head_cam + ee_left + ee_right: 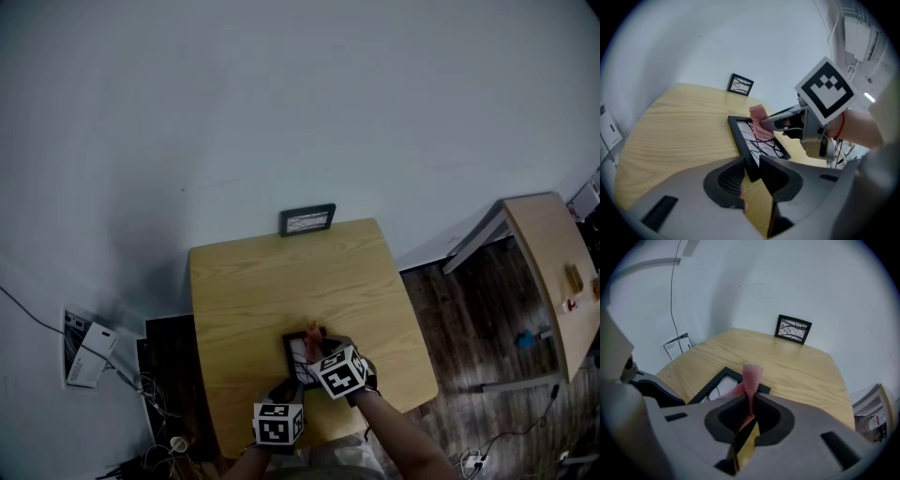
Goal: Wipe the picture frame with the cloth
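Note:
A black picture frame (757,143) with a branch drawing lies flat near the front of the wooden table (281,281). My left gripper (752,165) is shut on the frame's near corner, holding its edge between the jaws. My right gripper (751,401) is shut on a pink cloth (751,376), whose free end hangs onto the frame (715,383). In the left gripper view the cloth (759,123) rests on the frame's glass near the far edge, under the right gripper (771,124). From the head view both grippers' marker cubes cover most of the frame (293,349).
A second small black frame (307,220) stands at the table's far edge against the white wall. A dark cabinet (169,375) and cables sit left of the table. Another wooden table (553,272) stands at the right on dark flooring.

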